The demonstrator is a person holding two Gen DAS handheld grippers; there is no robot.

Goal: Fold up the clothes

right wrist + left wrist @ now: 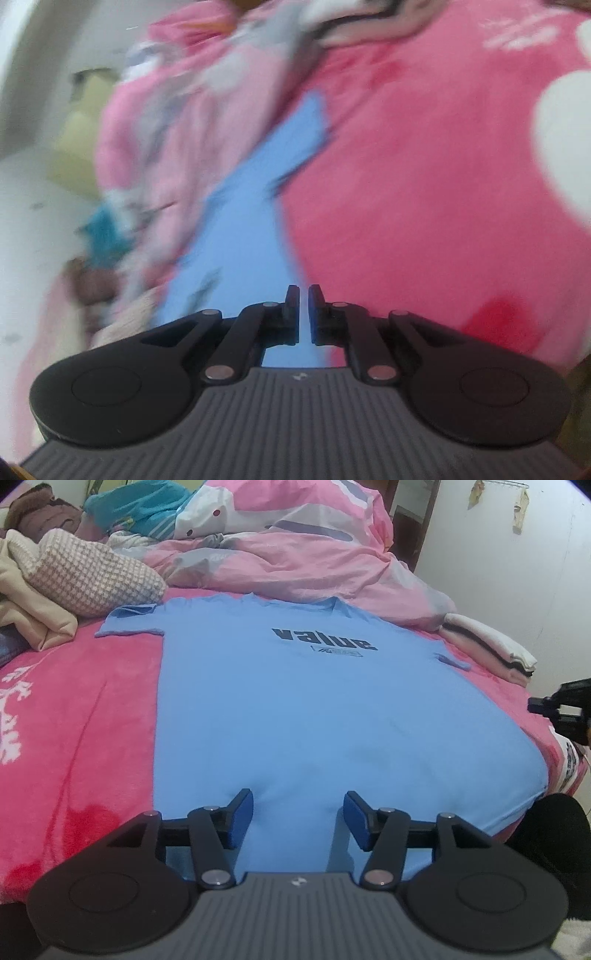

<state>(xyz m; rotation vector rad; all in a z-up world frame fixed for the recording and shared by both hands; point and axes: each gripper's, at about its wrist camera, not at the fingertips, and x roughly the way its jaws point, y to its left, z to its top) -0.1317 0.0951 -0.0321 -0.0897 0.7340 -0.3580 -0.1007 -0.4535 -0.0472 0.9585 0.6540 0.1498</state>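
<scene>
A light blue T-shirt (295,701) lies spread flat on a pink fleece blanket (81,709) that covers the bed, its hem at the near edge and its collar at the far end. Across the chest, dark block letters read "value", with a small boxed logo under the word (too small to read). The left sleeve lies out flat to the left; the right sleeve shows only as a small folded tab at the shirt's right edge.

The left gripper (298,814) sits over the near hem, its blue-padded fingers (242,819) standing apart with shirt fabric showing between them; the cloth puckers slightly just beyond the tips, but the pads are not pressing on it.

From the right wrist view, which is heavily blurred, the right gripper (303,314) has its fingers drawn almost together, only a thin slit between them, and nothing is caught there. Beyond it the blue shirt (236,229) runs away as a narrow strip, with pink blanket to its right.

At the far end of the bed a rumpled pink quilt (295,554) is heaped. On the far left sits a houndstooth-patterned cushion (92,576) beside beige cloth. On the right, just beyond the shirt's shoulder, is a small stack of folded clothes (487,646) in white, black and pale pink. White patterning marks the blanket's left edge.
</scene>
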